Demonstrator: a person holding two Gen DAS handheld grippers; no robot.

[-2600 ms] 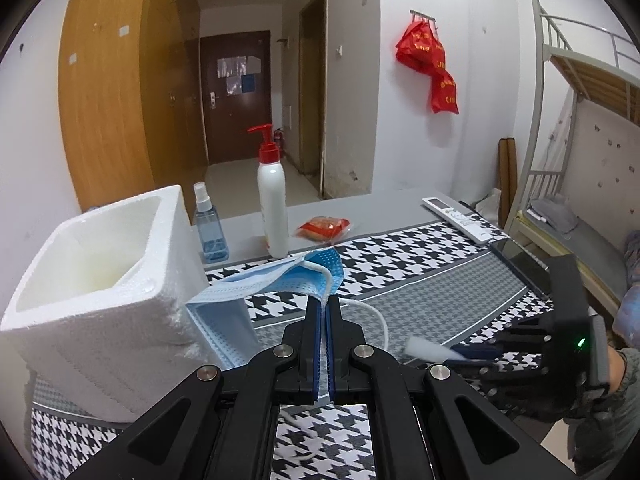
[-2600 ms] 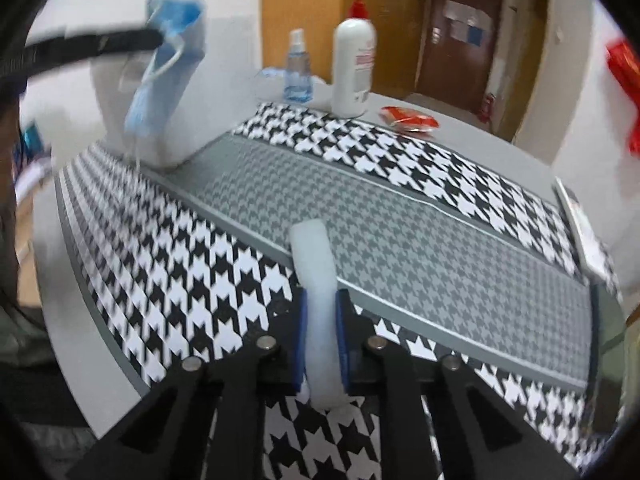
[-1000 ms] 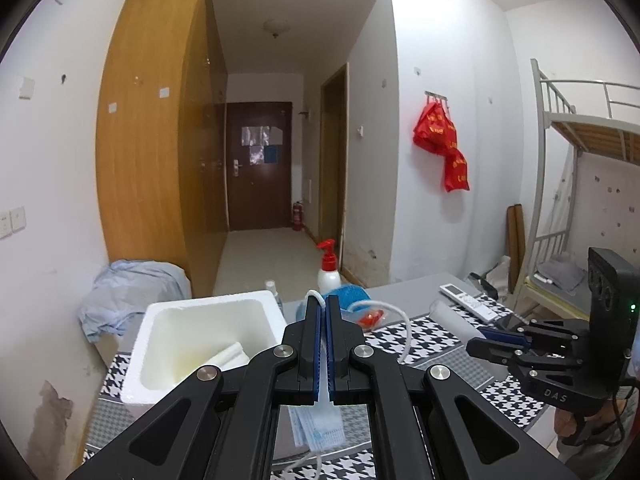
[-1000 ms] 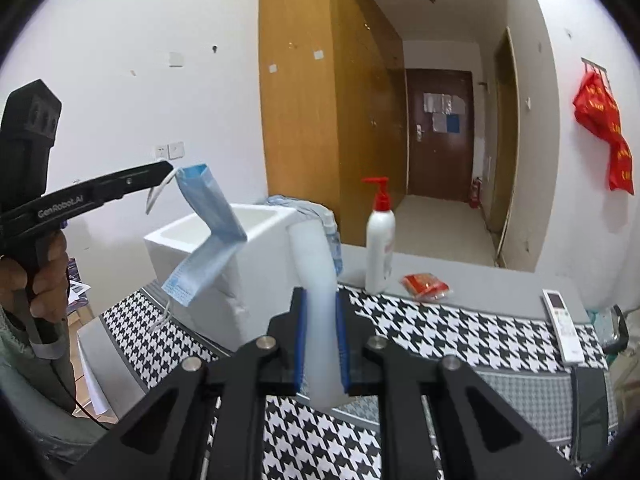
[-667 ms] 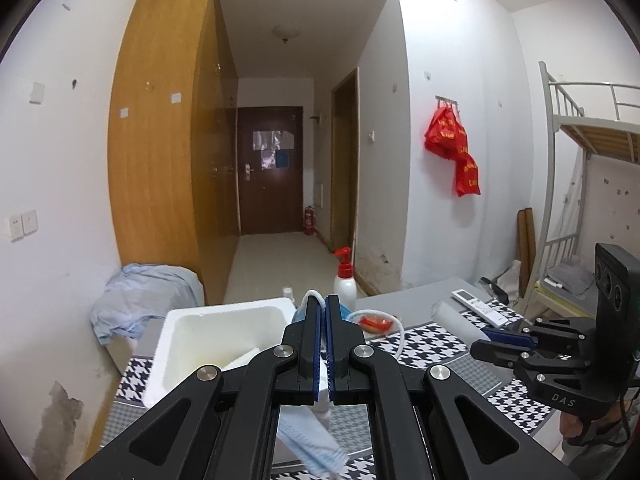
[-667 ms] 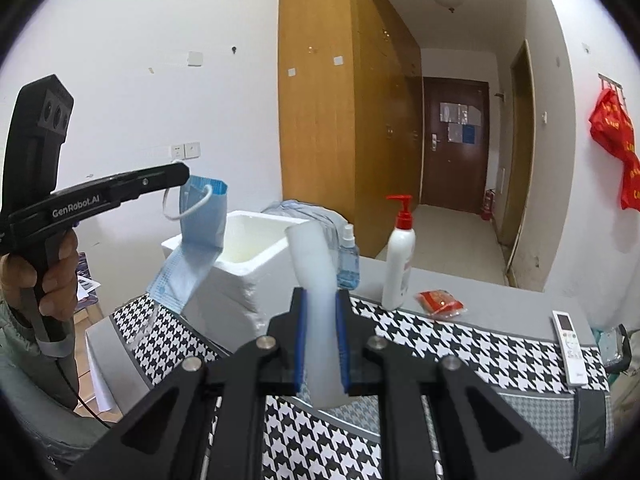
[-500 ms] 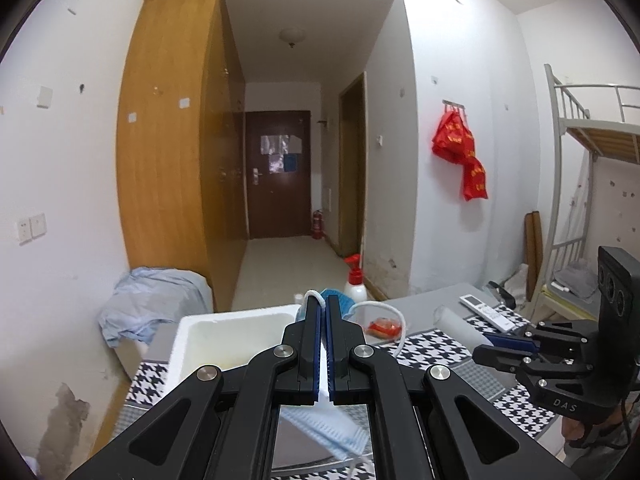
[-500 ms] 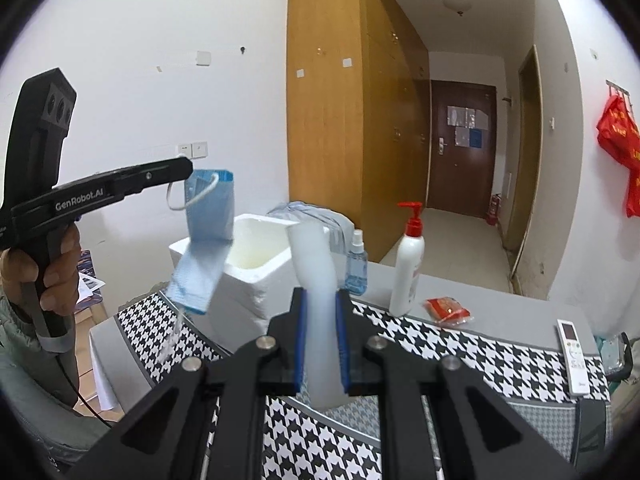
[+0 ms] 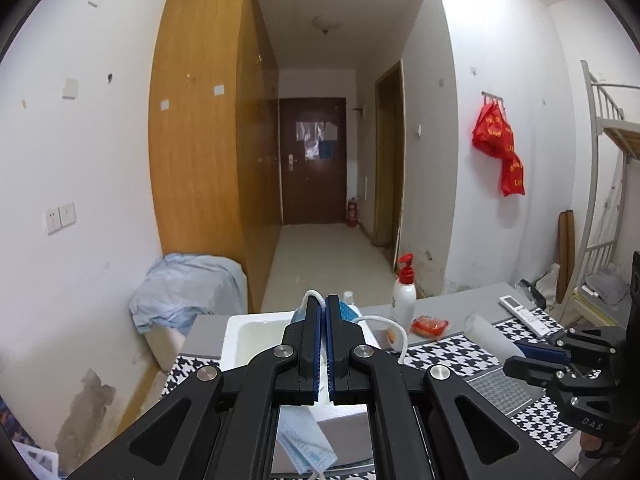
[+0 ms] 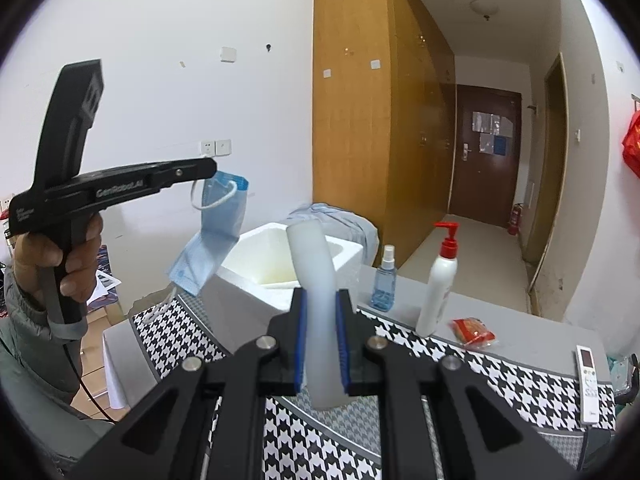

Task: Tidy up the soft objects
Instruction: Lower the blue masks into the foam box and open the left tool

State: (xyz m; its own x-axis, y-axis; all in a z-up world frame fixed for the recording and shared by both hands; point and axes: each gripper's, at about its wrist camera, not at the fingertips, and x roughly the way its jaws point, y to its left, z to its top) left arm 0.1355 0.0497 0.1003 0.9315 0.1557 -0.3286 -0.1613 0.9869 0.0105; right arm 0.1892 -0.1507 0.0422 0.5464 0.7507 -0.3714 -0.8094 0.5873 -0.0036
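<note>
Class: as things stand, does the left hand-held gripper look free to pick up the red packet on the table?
Probably not: the left hand-held gripper is shut on a blue face mask, and the red packet lies across the table.

Centre of the frame, the left tongs (image 9: 323, 312) are clamped tight on a blue face mask (image 9: 306, 446), whose body dangles into the lower centre while a white ear loop (image 9: 386, 330) arcs out to the right of the tips. Right behind the tips sits the white foam box (image 9: 248, 340), open top showing. To the right on the houndstooth worktop (image 9: 448, 354): a white pump bottle (image 9: 403, 298) with a red head, a red packet (image 9: 430, 326), a remote (image 9: 522, 314). At the right edge, the right tongs (image 9: 520, 354) grip a white foam tube (image 9: 486, 336).
</note>
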